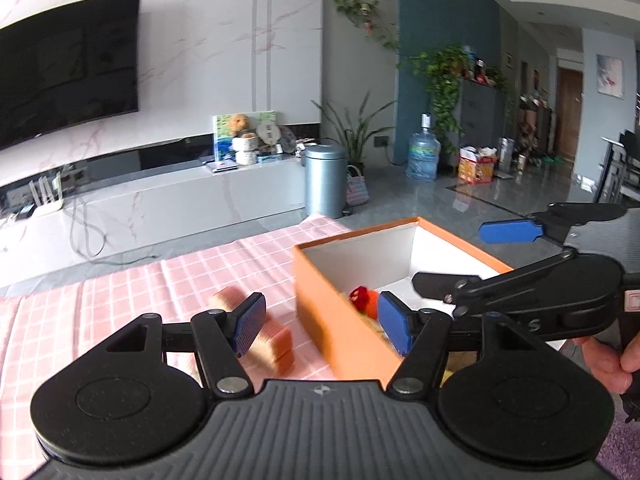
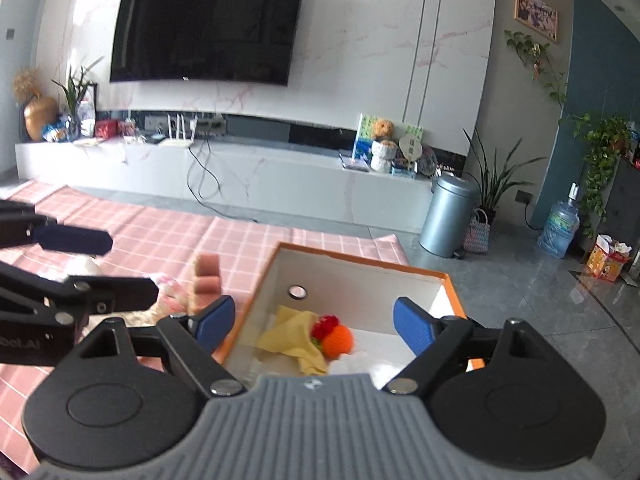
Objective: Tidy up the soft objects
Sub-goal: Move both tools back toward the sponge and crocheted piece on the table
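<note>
An orange box [image 1: 320, 300] with a white inside stands on a pink checked cloth [image 1: 120, 300]; it also shows in the right wrist view [image 2: 454, 292]. In it lie a yellow cloth [image 2: 292, 340], an orange and red knitted toy [image 2: 336, 338] and a white soft item [image 2: 356, 362]. A tan and pink soft block toy [image 1: 272, 340] lies left of the box; it also shows in the right wrist view [image 2: 206, 276]. My left gripper [image 1: 320, 322] is open and empty over the box's near left wall. My right gripper [image 2: 316, 322] is open and empty above the box.
A white and pink plush [image 2: 168, 292] lies left of the block toy. A white TV bench [image 2: 240, 176] runs beyond the cloth. A grey bin [image 2: 448, 216] and a water jug [image 2: 560, 226] stand on the floor to the right.
</note>
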